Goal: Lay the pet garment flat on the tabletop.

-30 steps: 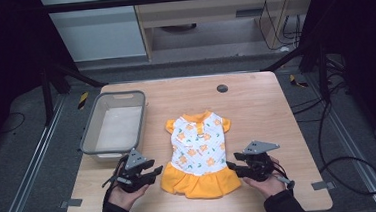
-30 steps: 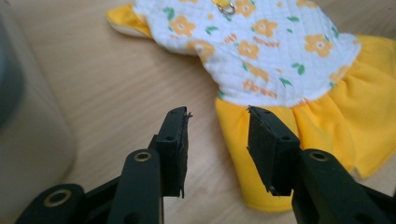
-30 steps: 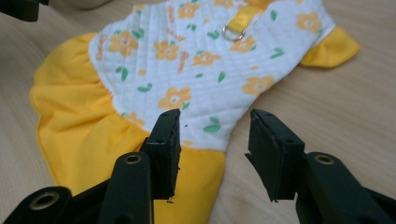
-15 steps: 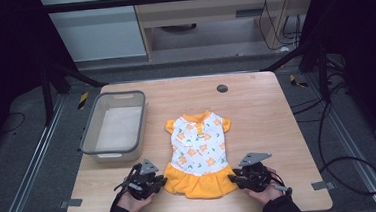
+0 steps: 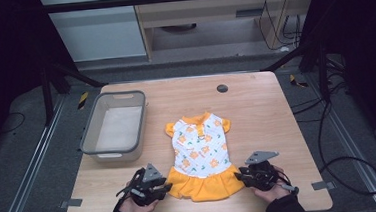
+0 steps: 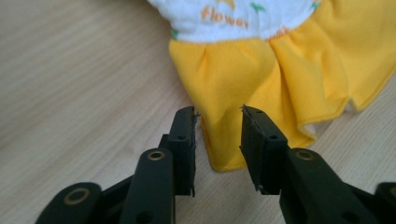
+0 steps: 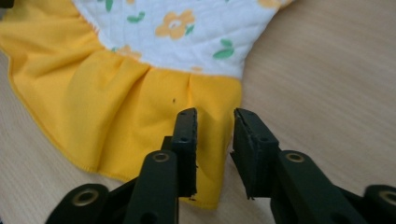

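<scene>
Lying flat on the wooden worktop [image 5: 256,106], the small white floral dress with a yellow skirt [image 5: 199,153] — left tool [image 6: 218,135] and right tool [image 7: 214,137] both parted, each straddling a hem corner.

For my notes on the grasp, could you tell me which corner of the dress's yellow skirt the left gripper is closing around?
The left gripper straddles the skirt hem's left corner, nearest the grey bin; the right gripper takes the opposite one.

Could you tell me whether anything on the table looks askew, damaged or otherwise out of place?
Nothing stands out. The small dress lies flat and straight on the table, the grey bin sits squarely beside it, and both grippers, left and right, are open at its yellow hem corners.
</scene>
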Action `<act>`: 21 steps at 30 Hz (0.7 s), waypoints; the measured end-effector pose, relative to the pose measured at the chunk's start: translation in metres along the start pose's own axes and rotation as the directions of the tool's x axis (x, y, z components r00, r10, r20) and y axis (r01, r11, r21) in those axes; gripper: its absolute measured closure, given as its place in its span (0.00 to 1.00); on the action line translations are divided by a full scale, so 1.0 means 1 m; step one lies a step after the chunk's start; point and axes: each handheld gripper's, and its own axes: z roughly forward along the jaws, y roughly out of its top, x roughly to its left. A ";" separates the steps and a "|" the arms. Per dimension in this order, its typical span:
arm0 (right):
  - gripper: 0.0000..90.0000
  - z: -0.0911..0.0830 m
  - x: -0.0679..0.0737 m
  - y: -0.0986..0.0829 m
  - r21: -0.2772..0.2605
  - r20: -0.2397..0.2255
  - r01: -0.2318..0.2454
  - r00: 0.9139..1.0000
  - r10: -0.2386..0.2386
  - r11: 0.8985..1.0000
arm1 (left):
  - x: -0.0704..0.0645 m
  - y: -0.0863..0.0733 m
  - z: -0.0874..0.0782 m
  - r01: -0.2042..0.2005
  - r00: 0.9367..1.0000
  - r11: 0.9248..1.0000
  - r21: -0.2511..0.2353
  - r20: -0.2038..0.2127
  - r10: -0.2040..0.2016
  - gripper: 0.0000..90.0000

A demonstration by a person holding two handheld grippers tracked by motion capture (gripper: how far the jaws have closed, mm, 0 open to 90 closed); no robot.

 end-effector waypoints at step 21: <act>0.99 0.021 -0.030 0.049 -0.212 0.011 -0.052 0.998 0.056 0.976 | 0.023 0.075 0.020 0.009 0.999 0.989 -0.150 -0.046 -0.016 0.97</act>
